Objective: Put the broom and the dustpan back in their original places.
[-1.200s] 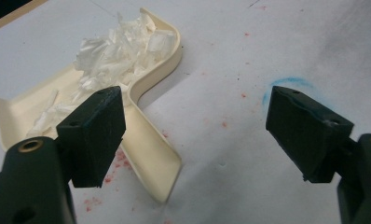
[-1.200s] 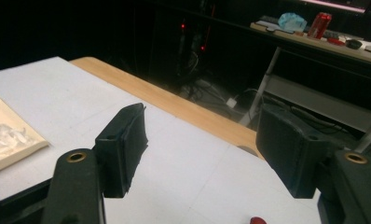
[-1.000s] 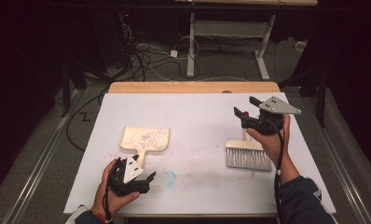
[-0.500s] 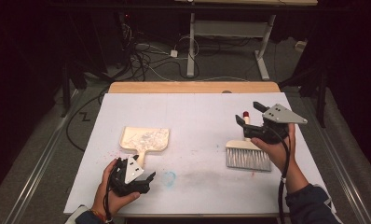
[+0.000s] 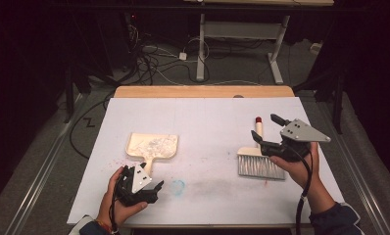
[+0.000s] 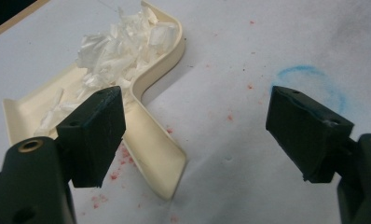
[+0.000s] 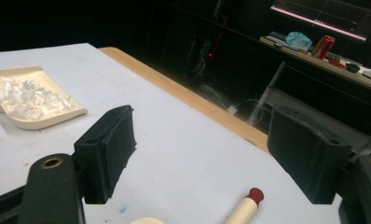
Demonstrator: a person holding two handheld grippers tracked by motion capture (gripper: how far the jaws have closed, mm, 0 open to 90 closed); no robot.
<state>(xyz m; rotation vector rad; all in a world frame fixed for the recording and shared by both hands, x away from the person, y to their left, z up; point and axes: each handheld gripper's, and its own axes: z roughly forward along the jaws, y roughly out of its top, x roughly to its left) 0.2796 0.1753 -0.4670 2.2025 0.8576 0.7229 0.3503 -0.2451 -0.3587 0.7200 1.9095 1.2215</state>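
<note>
A cream dustpan (image 5: 151,146) heaped with white shreds (image 6: 123,46) lies left of centre on the white sheet. My left gripper (image 5: 145,175) is open at the tip of the pan's handle (image 6: 155,149), which lies beside one jaw without touching it; the left gripper (image 6: 197,126) holds nothing. A grey-bristled brush (image 5: 259,165) lies at the right, its cream handle ending in a red tip (image 5: 258,120). My right gripper (image 5: 266,127) hovers over that handle (image 7: 246,209). Its jaws have just been opening, with nothing between them.
A blue chalk ring (image 5: 177,186) and red specks mark the sheet near the left gripper. The table's wooden far edge (image 5: 203,91) borders a dark floor with cables and a desk frame (image 5: 201,44). A red can (image 7: 323,45) stands on a far shelf.
The right gripper has drawn back to the right and toward the person, and the brush handle's red tip has come into sight. The left gripper stayed still.
</note>
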